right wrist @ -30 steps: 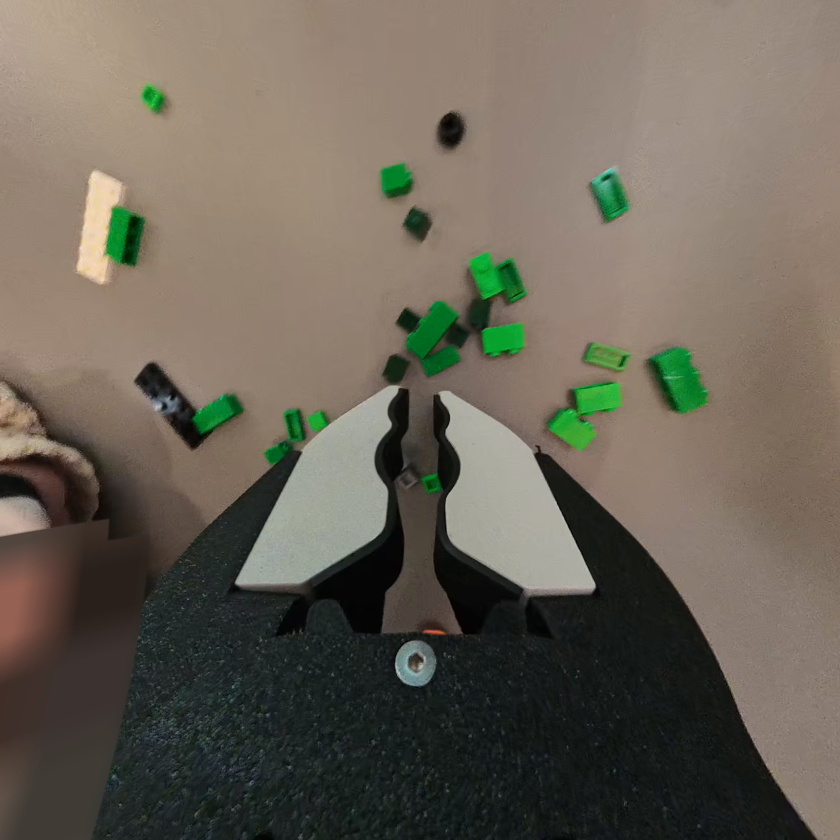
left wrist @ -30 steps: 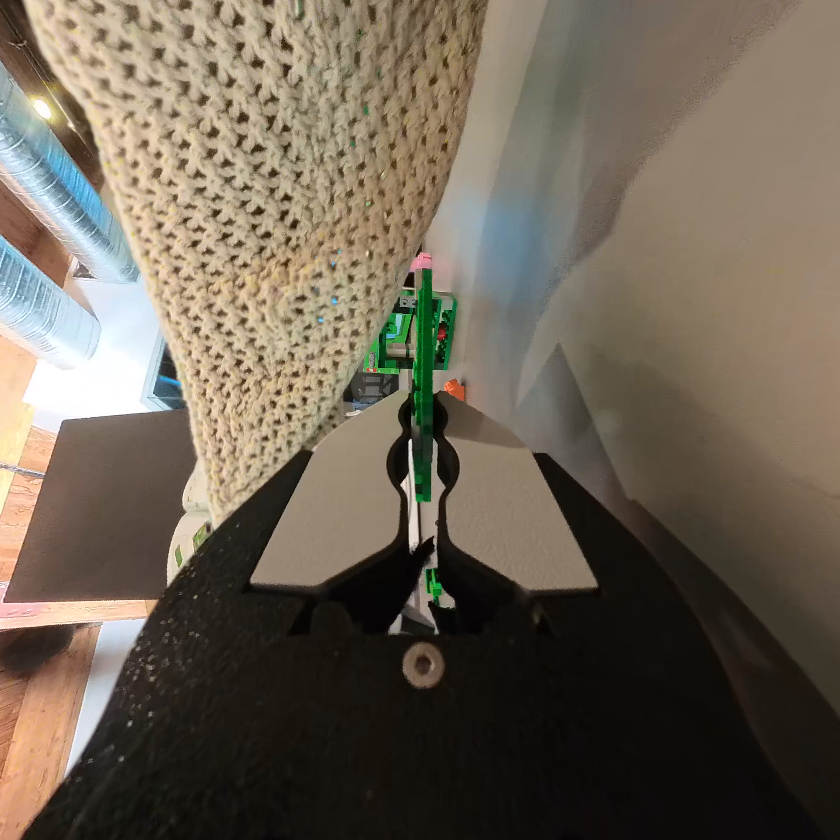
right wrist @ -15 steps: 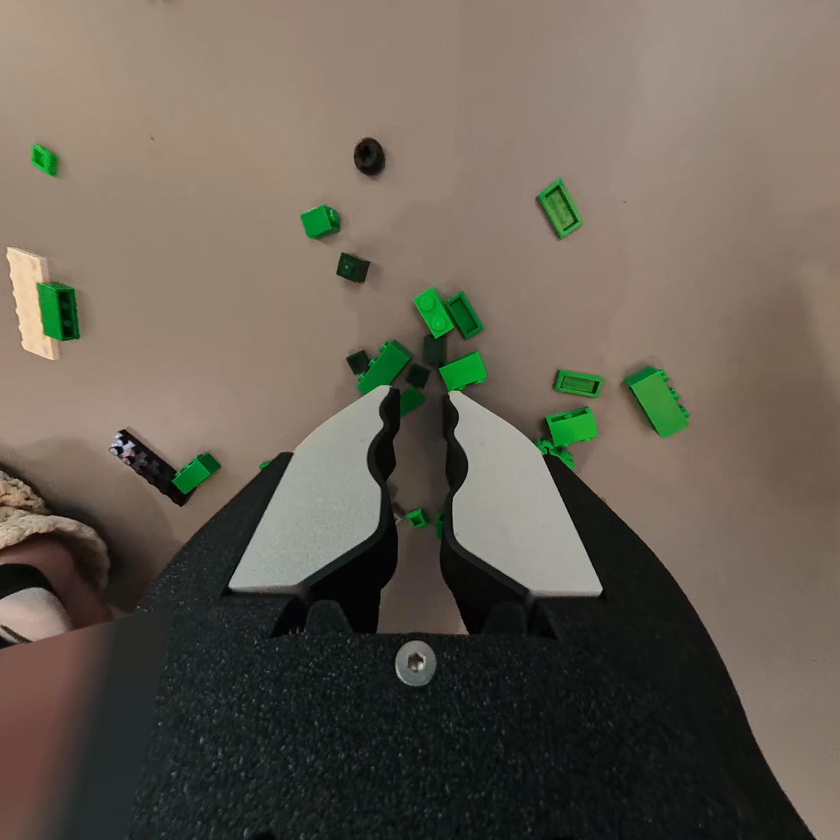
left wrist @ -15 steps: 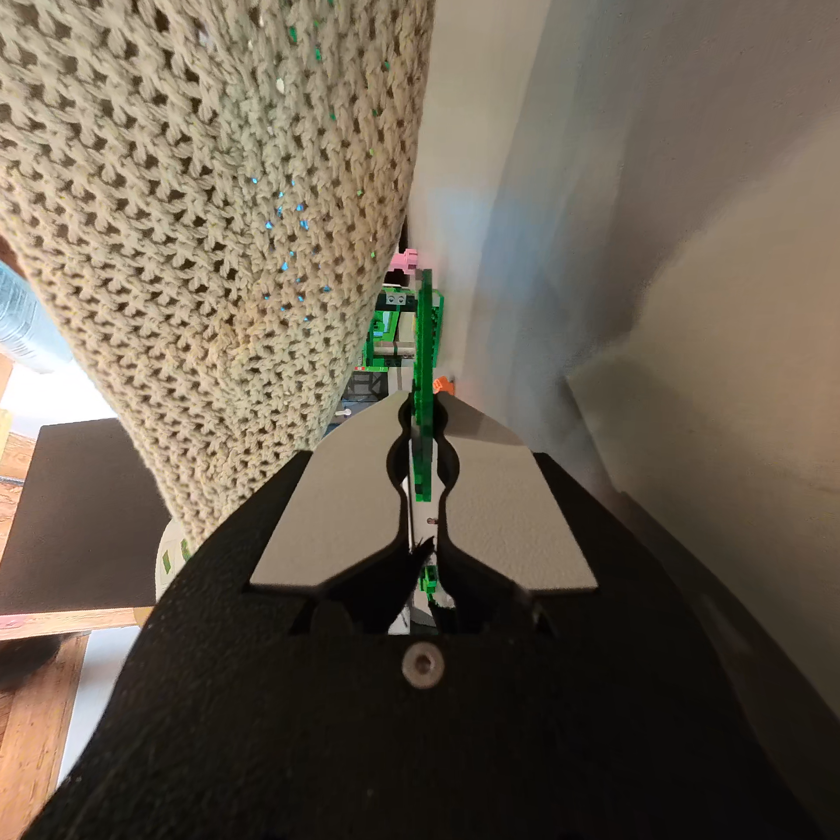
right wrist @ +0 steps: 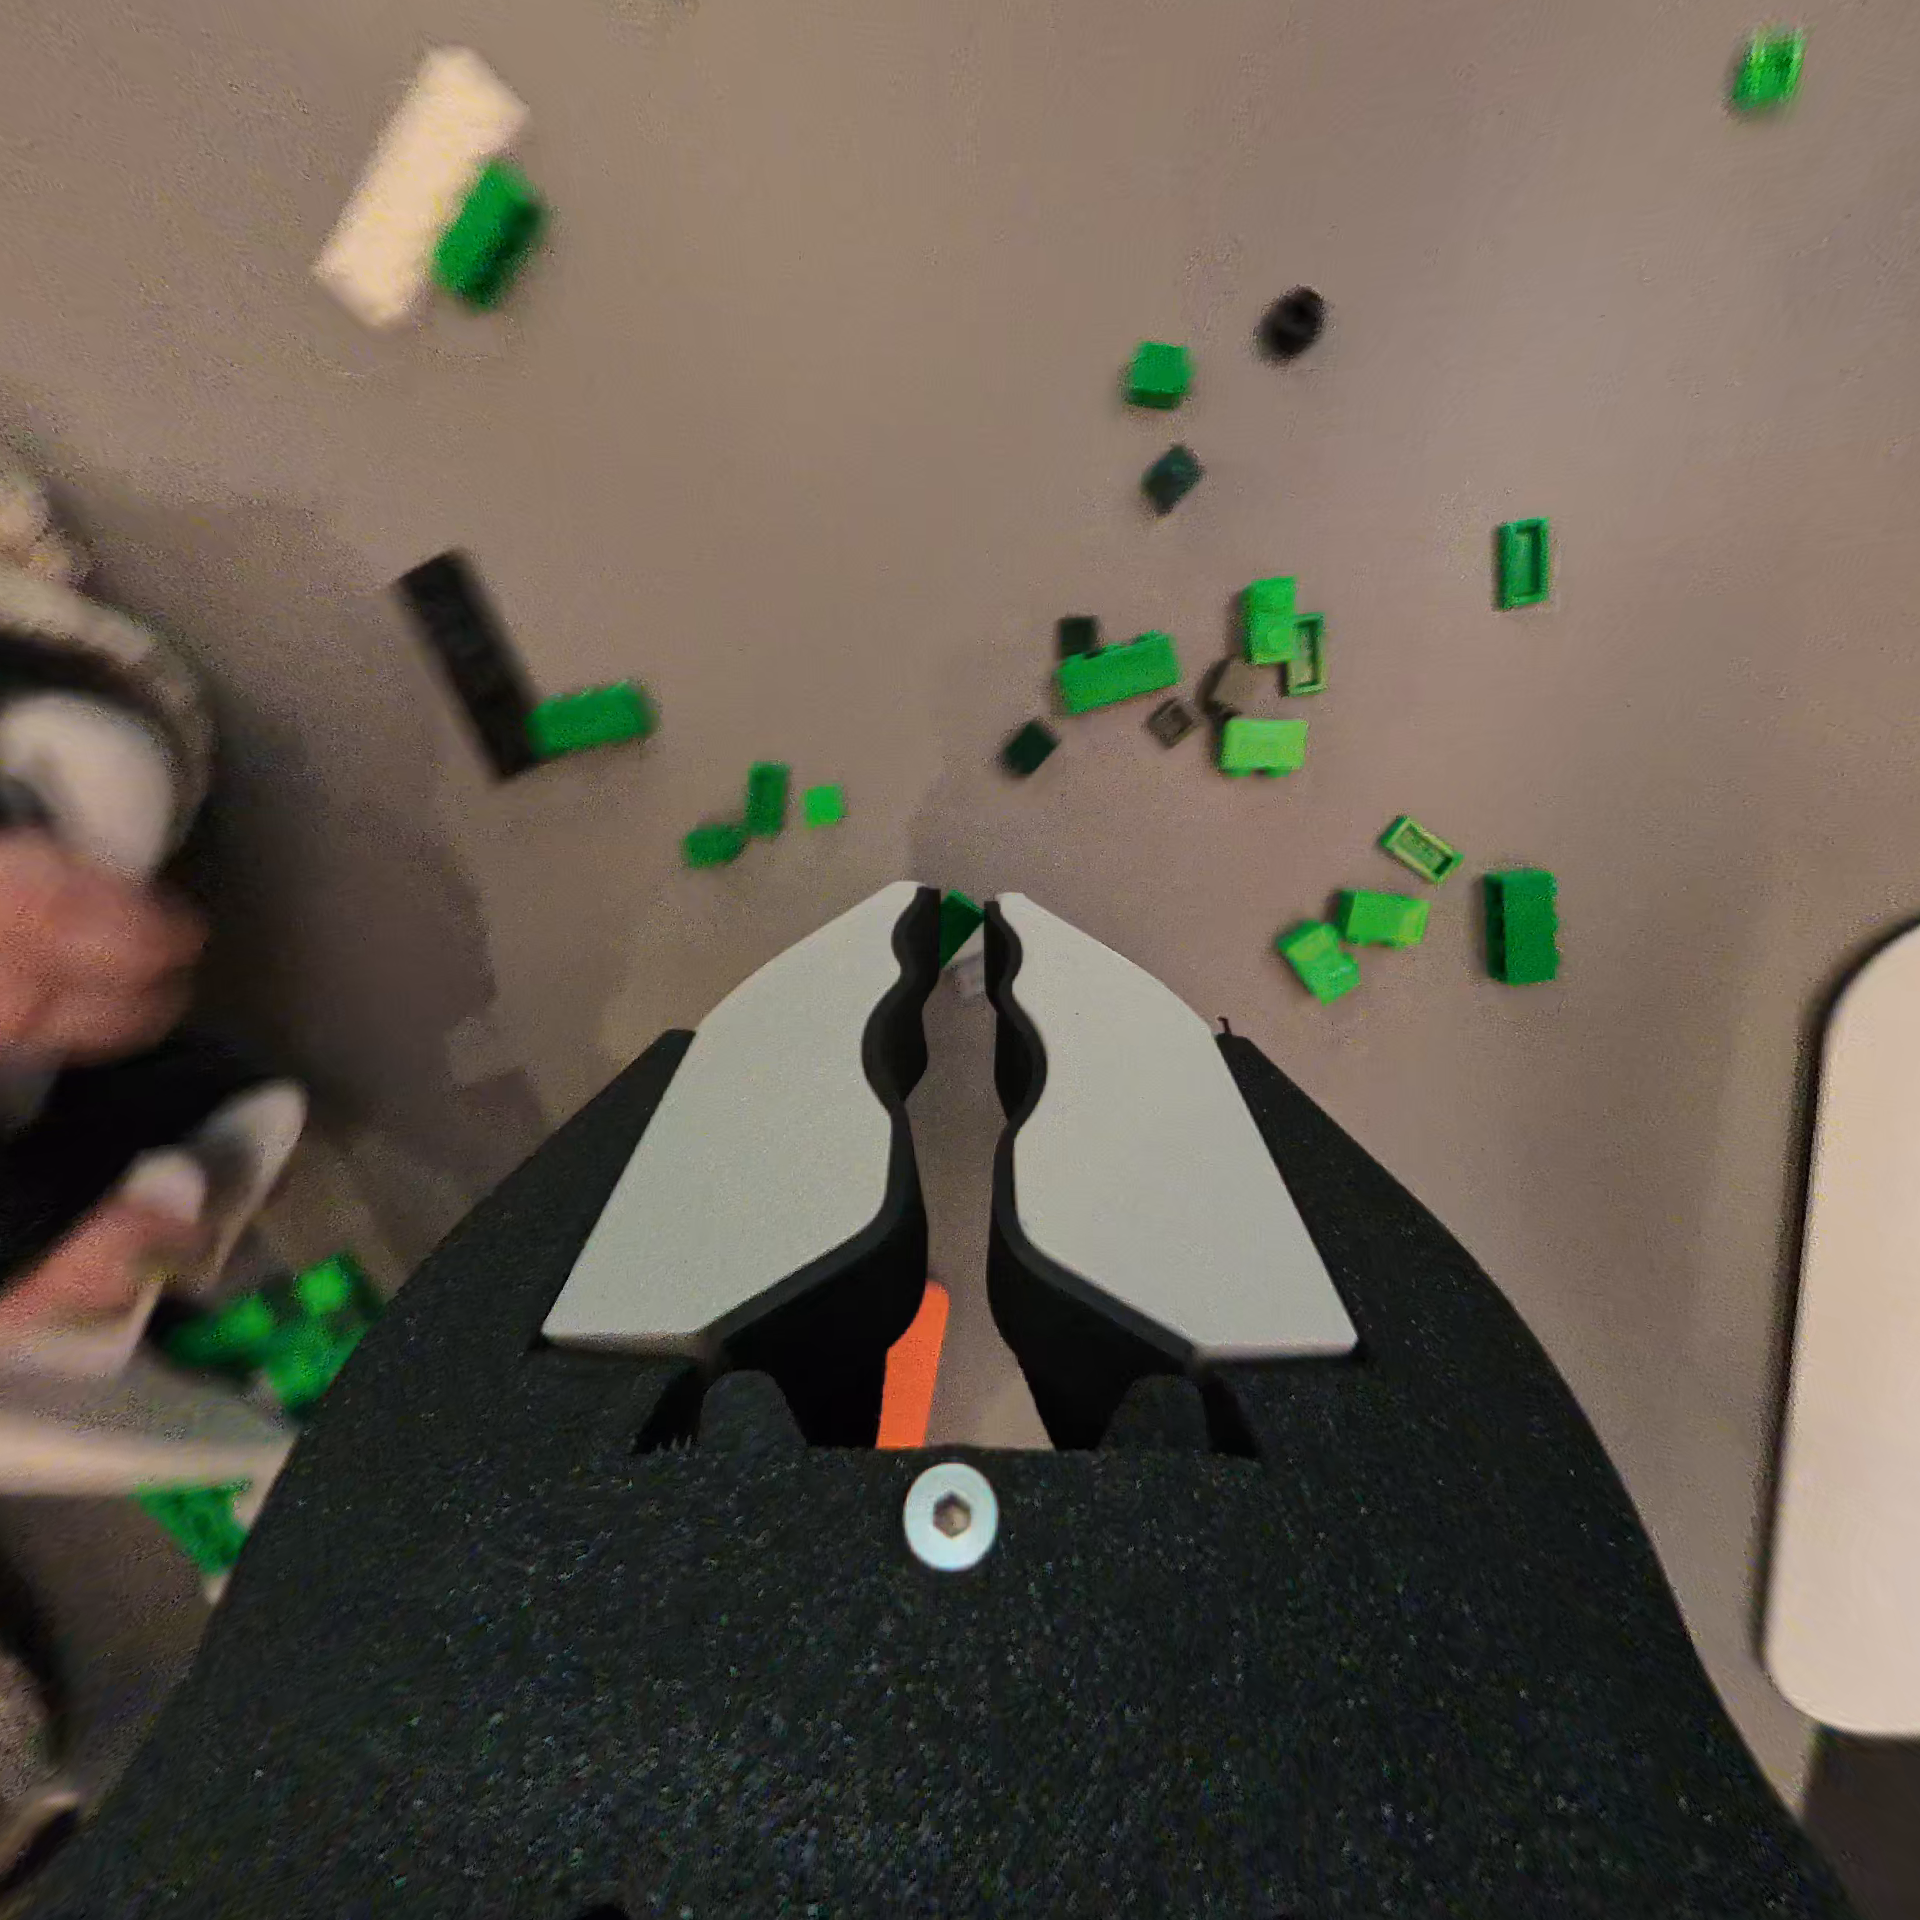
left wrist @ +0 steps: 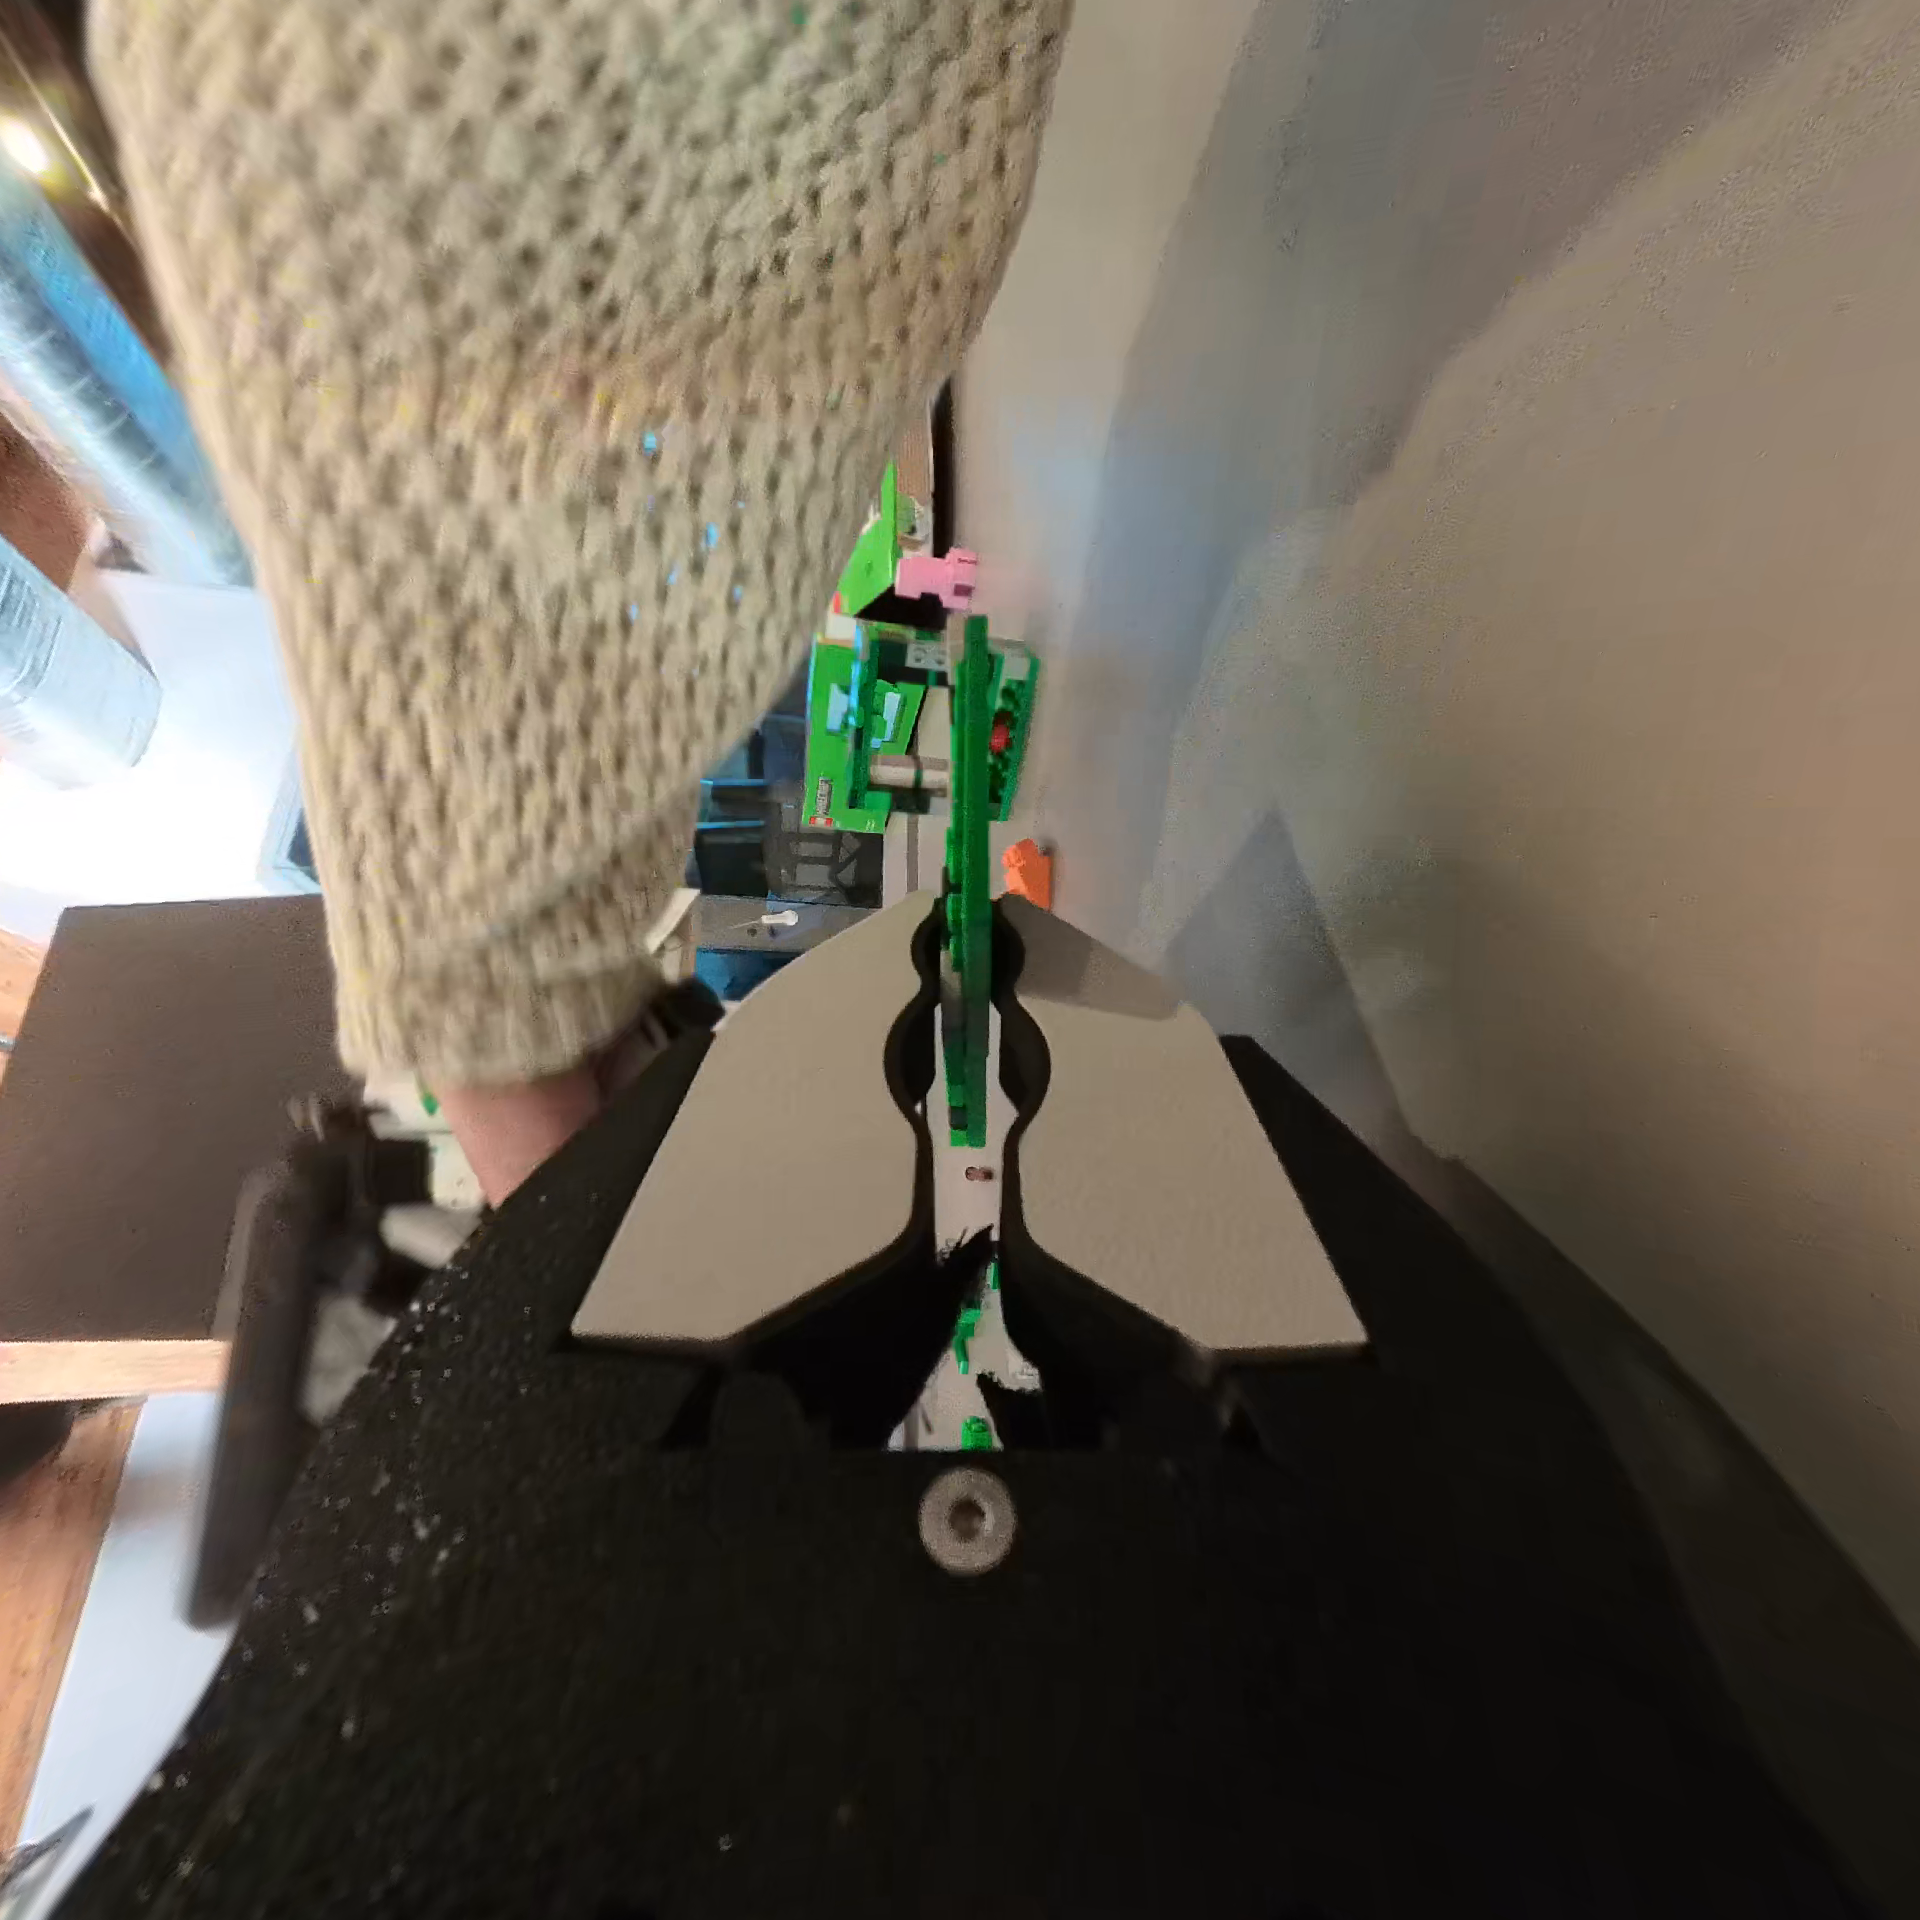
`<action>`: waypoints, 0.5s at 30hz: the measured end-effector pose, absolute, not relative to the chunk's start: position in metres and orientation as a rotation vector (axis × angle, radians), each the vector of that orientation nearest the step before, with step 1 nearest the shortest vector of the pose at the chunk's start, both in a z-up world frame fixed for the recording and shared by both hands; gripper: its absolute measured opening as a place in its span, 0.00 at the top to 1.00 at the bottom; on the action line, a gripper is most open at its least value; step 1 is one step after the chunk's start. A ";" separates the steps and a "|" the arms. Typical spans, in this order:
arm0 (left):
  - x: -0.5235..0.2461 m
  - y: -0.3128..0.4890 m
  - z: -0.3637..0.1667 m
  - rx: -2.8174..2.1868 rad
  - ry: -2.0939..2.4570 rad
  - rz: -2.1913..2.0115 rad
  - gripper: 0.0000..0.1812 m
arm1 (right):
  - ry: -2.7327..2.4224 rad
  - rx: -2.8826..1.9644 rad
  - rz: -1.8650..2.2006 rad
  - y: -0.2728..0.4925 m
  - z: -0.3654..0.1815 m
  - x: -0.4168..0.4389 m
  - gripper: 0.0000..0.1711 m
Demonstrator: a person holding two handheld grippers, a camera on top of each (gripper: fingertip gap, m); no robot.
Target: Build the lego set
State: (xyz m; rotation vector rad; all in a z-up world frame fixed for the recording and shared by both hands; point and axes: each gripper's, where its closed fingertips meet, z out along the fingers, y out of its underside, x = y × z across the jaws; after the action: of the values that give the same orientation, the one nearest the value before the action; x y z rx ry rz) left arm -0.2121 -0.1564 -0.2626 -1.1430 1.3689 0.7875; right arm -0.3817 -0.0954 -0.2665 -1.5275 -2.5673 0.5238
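Observation:
My left gripper (left wrist: 971, 914) is shut on a thin green plate (left wrist: 974, 810), seen edge-on and sticking out past the fingertips. My right gripper (right wrist: 951, 914) hangs over the grey table (right wrist: 831, 468) with its jaws nearly together on a small dark green brick (right wrist: 958, 923) at the tips. Loose green bricks (right wrist: 1117, 670) lie scattered ahead and to the right. The left gripper's green plate (right wrist: 270, 1330) shows blurred at the lower left of the right wrist view.
A knitted sleeve (left wrist: 571, 468) fills the upper left. A partly built green model (left wrist: 883, 727), a pink piece (left wrist: 940, 577) and an orange piece (left wrist: 1029, 868) lie beyond. A white plate (right wrist: 416, 187), black plate (right wrist: 468, 665), black round piece (right wrist: 1290, 322) and white object (right wrist: 1860, 1351) lie around.
My right gripper went down to the cluster of green bricks, closed on a small dark green one and drew back and left. The sleeve shifted in the left wrist view; the green plate stays gripped.

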 end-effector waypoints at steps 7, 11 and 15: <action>-0.218 -0.153 -0.261 -1.173 1.346 0.790 0.97 | -2.730 -0.775 0.964 -0.140 -0.203 -0.252 0.96; -0.218 -0.154 -0.257 -1.171 1.319 0.770 0.97 | -2.823 -0.530 0.880 -0.167 -0.218 -0.200 0.96; -0.216 -0.155 -0.256 -1.146 1.327 0.792 0.97 | -2.876 -0.408 0.665 -0.177 -0.237 -0.184 0.96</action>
State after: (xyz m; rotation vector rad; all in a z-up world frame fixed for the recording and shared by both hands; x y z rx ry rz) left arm -0.2163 -0.1547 -0.2560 -1.1458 1.3269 0.7915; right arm -0.1842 -0.1765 -0.2370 -0.4079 -2.8761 0.6650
